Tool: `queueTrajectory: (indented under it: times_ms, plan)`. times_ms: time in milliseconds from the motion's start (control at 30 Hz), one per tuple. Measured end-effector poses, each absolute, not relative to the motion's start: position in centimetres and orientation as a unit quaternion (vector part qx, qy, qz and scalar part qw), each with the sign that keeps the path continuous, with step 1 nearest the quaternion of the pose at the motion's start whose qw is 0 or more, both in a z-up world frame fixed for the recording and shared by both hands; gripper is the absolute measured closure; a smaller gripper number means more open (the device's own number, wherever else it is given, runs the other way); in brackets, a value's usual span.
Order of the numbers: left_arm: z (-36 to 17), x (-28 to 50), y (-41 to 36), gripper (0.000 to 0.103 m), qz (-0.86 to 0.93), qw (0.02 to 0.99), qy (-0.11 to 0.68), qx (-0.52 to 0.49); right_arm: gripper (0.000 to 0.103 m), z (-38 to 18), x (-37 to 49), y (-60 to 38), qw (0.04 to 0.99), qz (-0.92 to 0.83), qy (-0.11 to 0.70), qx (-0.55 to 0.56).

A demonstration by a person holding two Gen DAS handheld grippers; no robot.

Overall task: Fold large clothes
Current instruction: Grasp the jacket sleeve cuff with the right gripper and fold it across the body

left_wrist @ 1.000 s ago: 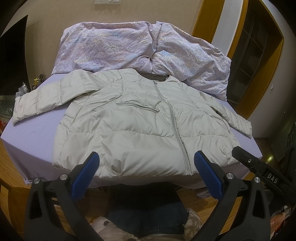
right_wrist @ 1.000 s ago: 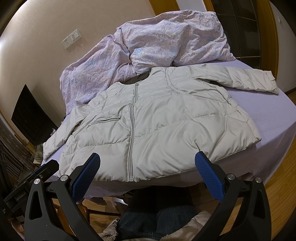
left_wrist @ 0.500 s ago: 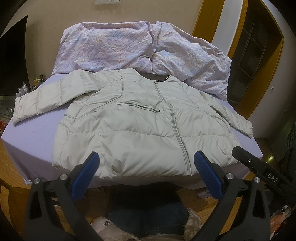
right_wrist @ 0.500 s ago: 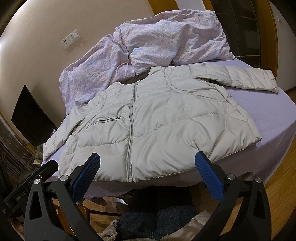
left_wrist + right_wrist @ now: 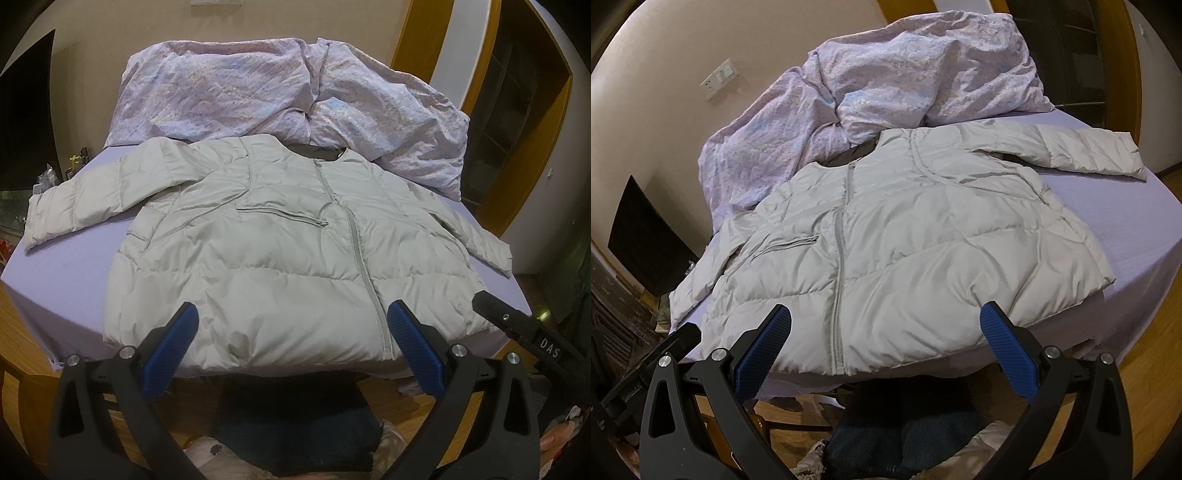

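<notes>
While the pale grey puffer jacket (image 5: pixel 280 258) lies flat, zipped and front-up on the lavender bed sheet (image 5: pixel 62 273), its hem at the near edge and both sleeves spread outward, you hold the left gripper (image 5: pixel 291 328) and right gripper (image 5: pixel 886 328) spread wide, short of the hem, gripping nothing. Behind the collar, a crumpled floral duvet (image 5: pixel 258 92) is heaped against the wall.

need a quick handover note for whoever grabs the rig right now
Left gripper: open, empty, held off the near hem.
Right gripper: open, empty, also short of the hem.
Puffer jacket: flat on the bed, front up, zipped, both sleeves spread out; crumpled duvet behind the collar.
Done: jacket laid out.
Left: all folds, sleeves first.
</notes>
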State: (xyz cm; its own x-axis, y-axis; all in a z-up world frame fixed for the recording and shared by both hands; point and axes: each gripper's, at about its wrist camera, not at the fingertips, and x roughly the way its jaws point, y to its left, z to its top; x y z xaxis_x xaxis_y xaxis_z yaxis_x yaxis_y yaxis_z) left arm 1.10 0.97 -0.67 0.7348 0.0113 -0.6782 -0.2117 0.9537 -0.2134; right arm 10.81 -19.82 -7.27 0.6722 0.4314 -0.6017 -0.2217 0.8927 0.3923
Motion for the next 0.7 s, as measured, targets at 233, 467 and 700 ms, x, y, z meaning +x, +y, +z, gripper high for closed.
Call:
queueTrajectory:
  times_ms: [233, 467, 700]
  plan:
    - [-1.2, 3.4, 2.0, 0.002, 0.058, 0.917, 0.367, -0.143, 0.001, -7.3, 12.7, -20.2, 0.905, 0.155, 0.366, 0.148]
    - [-2.1, 6.0, 3.1, 0.002, 0.045, 0.911, 0.377, -0.158, 0.001, -7.7, 15.4, -22.2, 0.909, 0.115, 0.362, 0.17]
    - [-3.0, 8.7, 4.0, 0.002, 0.025, 0.905, 0.386, -0.176, 0.001, -8.6, 19.2, -27.9, 0.908, 0.068, 0.336, 0.242]
